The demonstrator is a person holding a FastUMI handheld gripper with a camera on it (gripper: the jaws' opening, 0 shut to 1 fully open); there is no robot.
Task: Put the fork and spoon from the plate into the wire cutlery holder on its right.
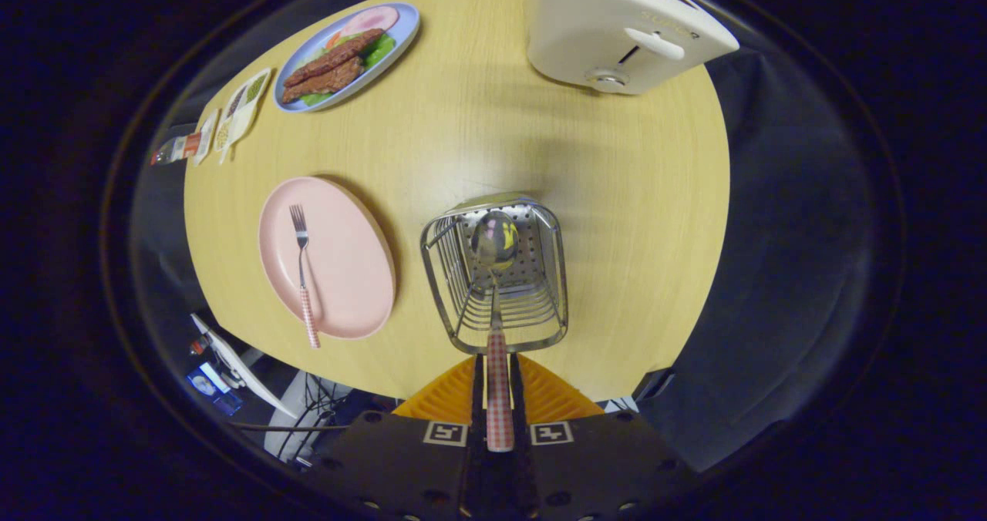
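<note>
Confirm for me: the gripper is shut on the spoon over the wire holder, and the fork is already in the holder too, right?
Not quite. The gripper is shut on the spoon above the wire holder, but the fork is not in it: the gripper view shows it lying on the pink plate beside the holder.

The white plastic toaster (624, 31) at upper right is cut off along its top. Small printed packets (231, 116) at upper left are too small to identify. The red-checked spoon handle (499, 390) is partly hidden between the orange ribbed fingers (451, 398).
</note>
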